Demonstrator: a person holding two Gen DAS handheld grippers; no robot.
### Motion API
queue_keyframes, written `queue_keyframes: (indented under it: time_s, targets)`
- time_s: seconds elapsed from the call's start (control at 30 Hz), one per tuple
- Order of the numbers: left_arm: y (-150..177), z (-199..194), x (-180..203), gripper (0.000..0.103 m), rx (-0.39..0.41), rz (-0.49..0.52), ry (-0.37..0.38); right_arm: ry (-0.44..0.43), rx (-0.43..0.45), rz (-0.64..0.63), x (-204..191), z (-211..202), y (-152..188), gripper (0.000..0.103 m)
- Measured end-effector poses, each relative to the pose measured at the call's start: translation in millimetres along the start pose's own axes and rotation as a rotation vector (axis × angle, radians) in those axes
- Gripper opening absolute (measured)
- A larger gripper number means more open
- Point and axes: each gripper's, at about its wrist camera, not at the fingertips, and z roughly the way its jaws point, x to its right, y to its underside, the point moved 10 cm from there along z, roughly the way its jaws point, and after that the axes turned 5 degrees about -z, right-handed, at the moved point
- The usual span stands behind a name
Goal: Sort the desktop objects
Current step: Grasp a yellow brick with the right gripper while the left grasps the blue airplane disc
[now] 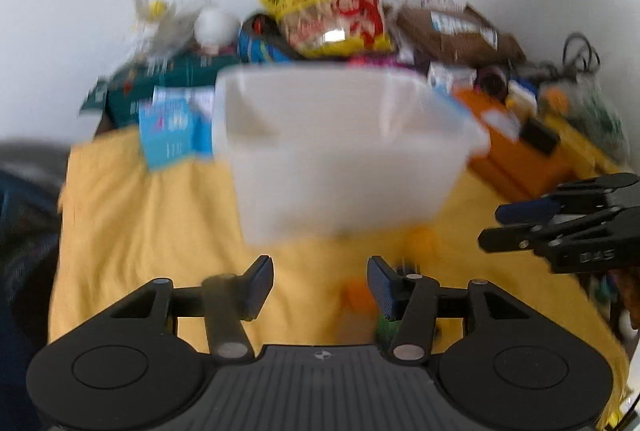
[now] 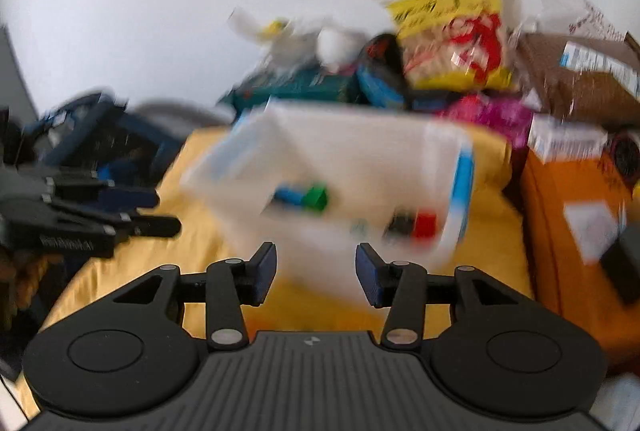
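A translucent white plastic bin (image 1: 344,151) stands on the yellow cloth (image 1: 152,239), blurred by motion. In the right wrist view the bin (image 2: 360,159) holds a blue block (image 2: 290,195), a green block (image 2: 316,197), a red block (image 2: 425,225) and a dark piece (image 2: 401,222). My left gripper (image 1: 320,289) is open and empty, just short of the bin. Small orange and green objects (image 1: 360,295) lie blurred by its right finger. My right gripper (image 2: 316,273) is open and empty in front of the bin. Each gripper shows in the other's view, the right gripper (image 1: 560,223) and the left gripper (image 2: 100,215).
A clutter pile lines the back wall: a yellow snack bag (image 1: 332,3), a brown package (image 1: 452,35), a teal box (image 1: 168,87), a blue-white carton (image 1: 172,131). An orange box (image 2: 572,231) stands at the right. Dark bags (image 2: 92,139) lie at the left.
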Motion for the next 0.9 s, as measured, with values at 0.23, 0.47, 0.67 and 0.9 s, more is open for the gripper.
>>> queue_keyframes:
  time_s: [0.23, 0.47, 0.67, 0.9]
  targets:
    - [77, 29, 1, 0.054, -0.133, 0.054, -0.051, 0.026, -0.188, 0.028, -15, 34, 101, 0.036]
    - [92, 40, 17, 0.052, -0.168, 0.081, -0.009, 0.059, -0.229, -0.019, -14, 53, 115, 0.036]
    - [95, 53, 30, 0.052, -0.185, 0.086, 0.008, 0.078, -0.246, -0.067, -14, 67, 119, 0.036]
    - [93, 59, 37, 0.042, -0.164, 0.121, 0.014, 0.055, -0.254, -0.07, -16, 76, 120, 0.031]
